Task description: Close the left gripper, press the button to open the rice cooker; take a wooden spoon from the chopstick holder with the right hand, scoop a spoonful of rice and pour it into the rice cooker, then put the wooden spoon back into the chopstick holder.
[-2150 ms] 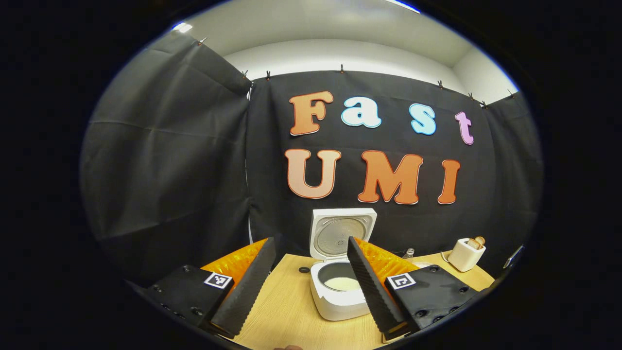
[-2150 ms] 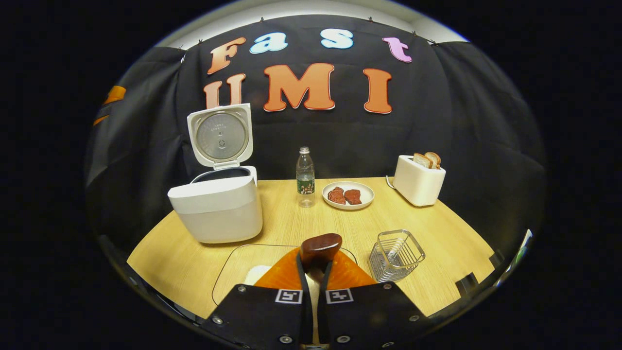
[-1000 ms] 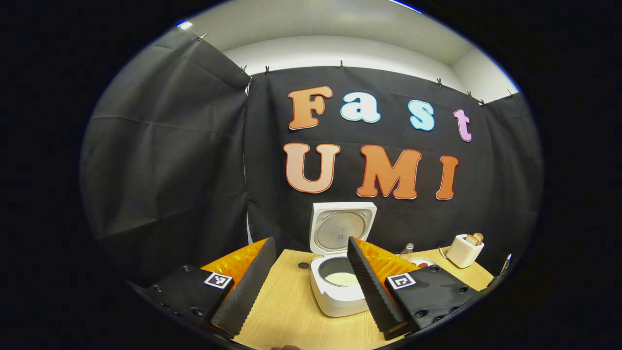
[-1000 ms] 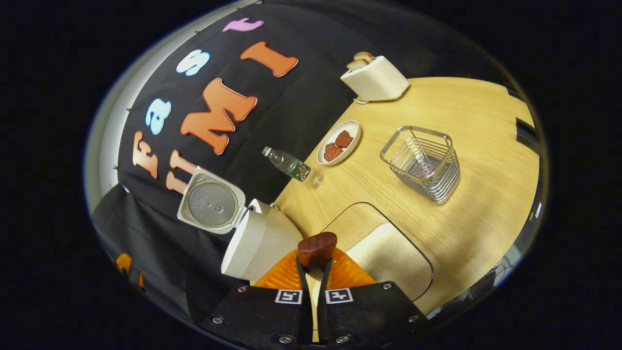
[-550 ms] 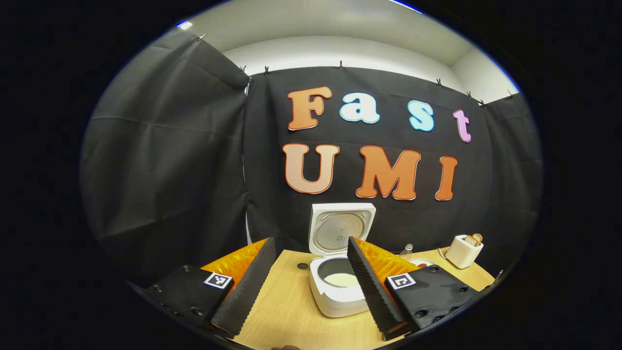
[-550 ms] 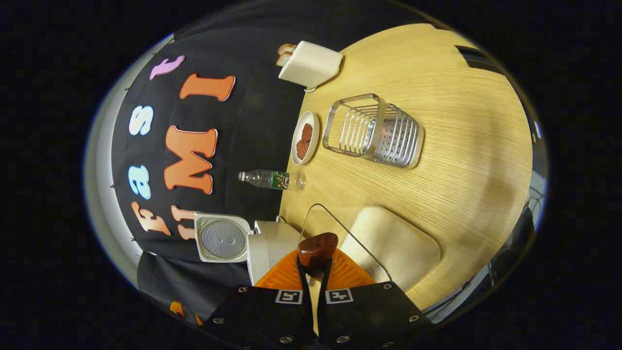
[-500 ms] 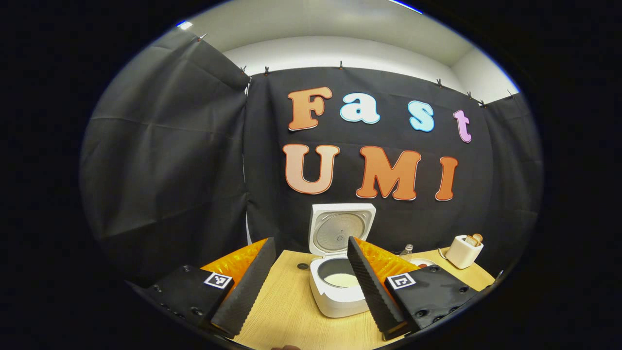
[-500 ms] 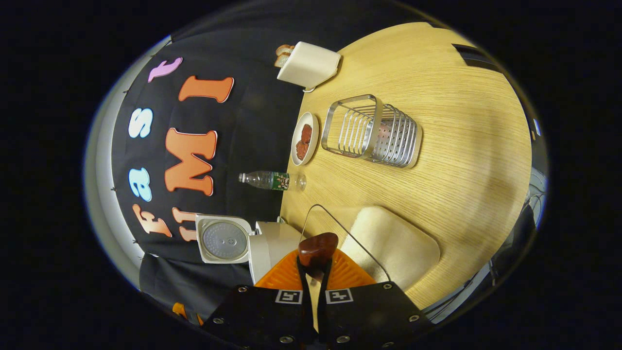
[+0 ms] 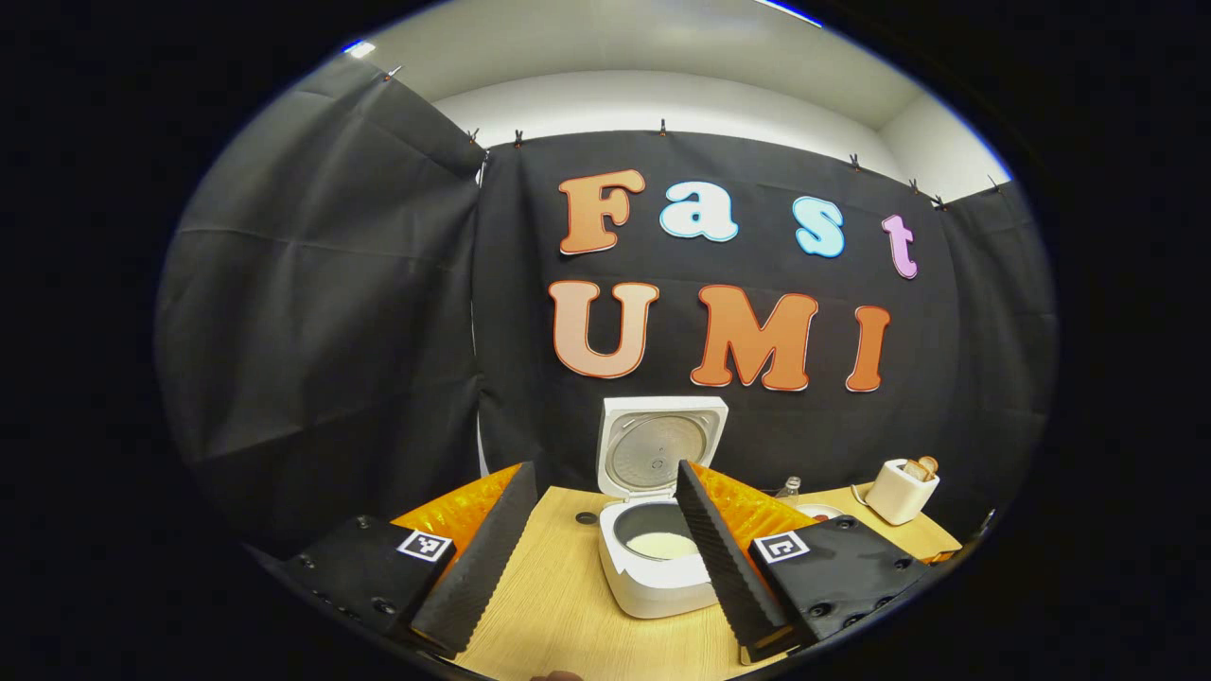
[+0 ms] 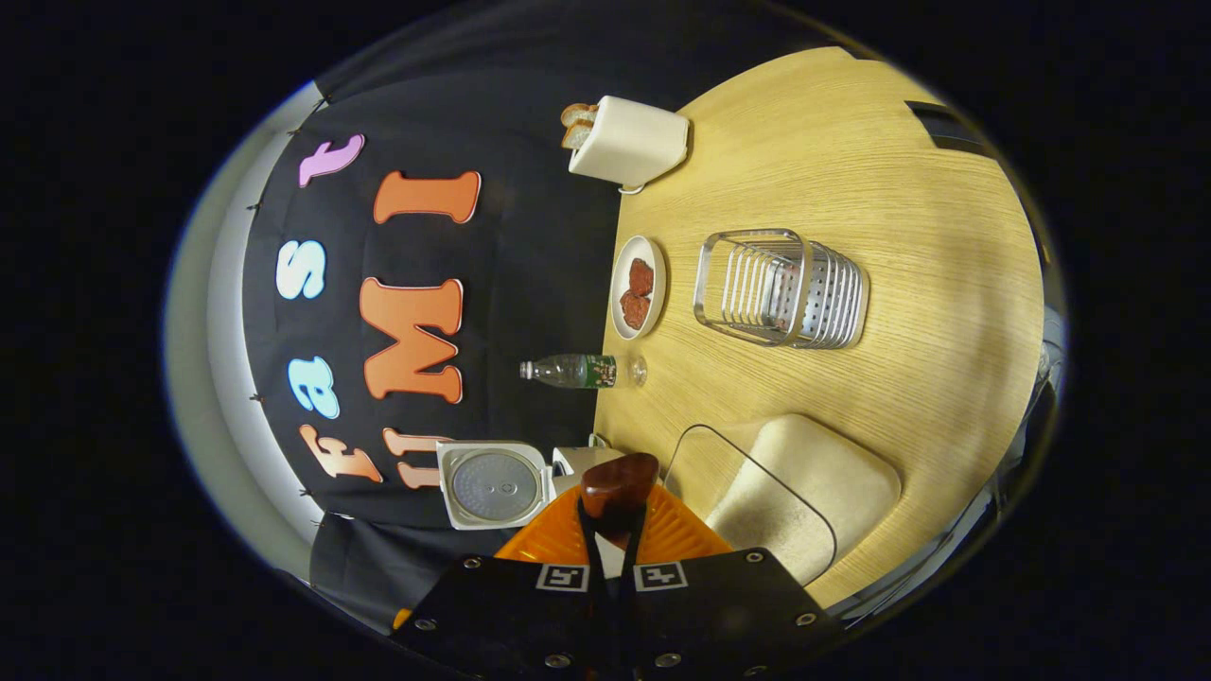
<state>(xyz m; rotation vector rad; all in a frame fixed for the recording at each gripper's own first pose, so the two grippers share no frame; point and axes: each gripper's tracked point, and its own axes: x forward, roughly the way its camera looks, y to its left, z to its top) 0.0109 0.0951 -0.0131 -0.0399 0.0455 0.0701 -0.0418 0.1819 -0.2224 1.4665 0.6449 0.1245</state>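
Between the right tongs (image 10: 613,530), pressed together on its handle, sits the wooden spoon (image 10: 619,483), its bowl just past the tips. Our right gripper view is rolled on its side, so we judge the spoon is being tipped to pour; whether rice is on it we cannot tell. To do this well, we should keep the spoon bowl over the open pot, roll slowly, and avoid knocking the raised lid (image 10: 494,484). Outward lie the glass tray of rice (image 10: 804,492) near us, and farther right the chopstick holder (image 10: 781,288) on the desk (image 10: 908,208). Our left tongs (image 9: 605,553) are spread wide, gripping nothing, hovering near the rice cooker (image 9: 655,567), whose pot already shows rice.
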